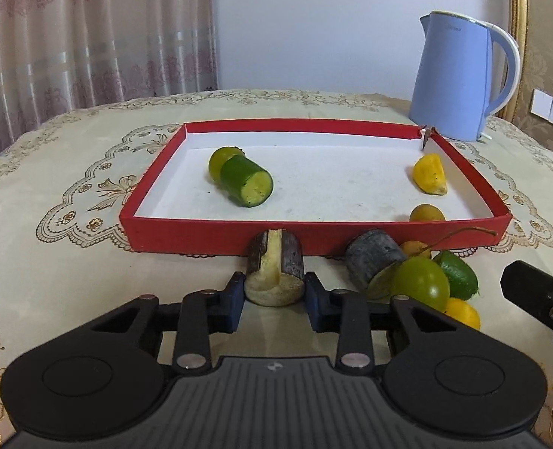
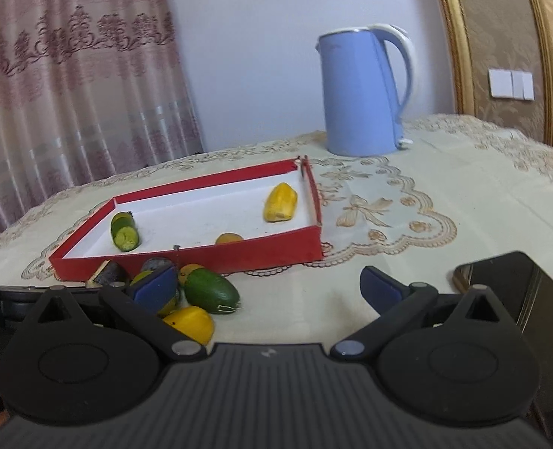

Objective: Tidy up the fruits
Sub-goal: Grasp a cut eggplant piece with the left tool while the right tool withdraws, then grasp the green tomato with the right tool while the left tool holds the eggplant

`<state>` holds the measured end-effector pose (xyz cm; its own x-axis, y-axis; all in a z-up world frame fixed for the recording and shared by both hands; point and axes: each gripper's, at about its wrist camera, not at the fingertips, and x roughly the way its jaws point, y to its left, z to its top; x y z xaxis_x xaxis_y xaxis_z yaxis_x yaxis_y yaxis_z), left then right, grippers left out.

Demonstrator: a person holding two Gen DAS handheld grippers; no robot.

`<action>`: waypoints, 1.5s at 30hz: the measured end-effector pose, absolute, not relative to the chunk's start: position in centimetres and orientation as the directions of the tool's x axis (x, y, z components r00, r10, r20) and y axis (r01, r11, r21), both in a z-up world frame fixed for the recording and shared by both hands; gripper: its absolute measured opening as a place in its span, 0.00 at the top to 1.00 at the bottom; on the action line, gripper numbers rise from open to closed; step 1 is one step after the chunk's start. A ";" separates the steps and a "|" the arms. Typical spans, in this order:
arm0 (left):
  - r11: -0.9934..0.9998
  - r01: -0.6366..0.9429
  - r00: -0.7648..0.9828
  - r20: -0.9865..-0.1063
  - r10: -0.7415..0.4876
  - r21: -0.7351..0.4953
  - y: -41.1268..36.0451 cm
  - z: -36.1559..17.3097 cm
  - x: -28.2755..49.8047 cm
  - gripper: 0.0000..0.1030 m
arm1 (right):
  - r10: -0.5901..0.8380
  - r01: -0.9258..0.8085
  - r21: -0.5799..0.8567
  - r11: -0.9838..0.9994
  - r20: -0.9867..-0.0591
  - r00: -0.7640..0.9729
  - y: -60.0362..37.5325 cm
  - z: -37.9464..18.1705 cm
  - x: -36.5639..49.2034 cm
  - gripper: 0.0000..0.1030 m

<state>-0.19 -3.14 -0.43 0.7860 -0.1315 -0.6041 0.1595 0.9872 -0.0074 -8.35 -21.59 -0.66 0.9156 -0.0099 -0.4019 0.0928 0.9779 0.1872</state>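
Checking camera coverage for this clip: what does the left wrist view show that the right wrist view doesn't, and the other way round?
Left wrist only: the left gripper shut on a cut sugarcane piece, and a round green fruit.
Right wrist only: the right gripper open on nothing, and a dark phone on the tablecloth.
Both: the red tray holding a cucumber piece and yellow fruit, the blue kettle, loose fruit before the tray.
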 end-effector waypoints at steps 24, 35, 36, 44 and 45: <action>0.994 0.105 0.822 -0.567 -0.063 0.043 1.7 -0.6 -1.3 0.68 | 0.110 -0.187 -0.108 0.976 -0.496 0.861 -15.0 -0.6 -7.8 0.54; 0.994 0.109 0.819 -0.569 -0.082 0.014 2.1 -0.6 -1.2 0.68 | 0.122 -0.212 -0.116 0.970 -0.520 0.845 -13.8 -0.3 -5.3 0.65; 0.994 0.109 0.818 -0.569 -0.083 0.011 2.2 -0.7 -1.2 0.68 | 0.122 -0.212 -0.115 0.970 -0.527 0.841 -13.8 -0.4 -5.1 0.69; 0.994 0.108 0.818 -0.568 -0.086 0.005 2.2 -0.7 -1.2 0.68 | 0.146 -0.220 -0.085 0.972 -0.516 0.844 -13.8 -0.4 -5.2 0.70; 0.994 0.108 0.818 -0.568 -0.087 0.003 2.2 -0.6 -1.2 0.68 | 0.155 -0.219 -0.068 0.973 -0.509 0.847 -14.0 -0.2 -5.5 0.70</action>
<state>-1.25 2.21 -0.64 0.8181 -0.0873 -0.5685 0.1084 0.9941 0.0035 -5.49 -14.01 -0.18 0.8467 0.1548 -0.5091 -0.2190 0.9733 -0.0682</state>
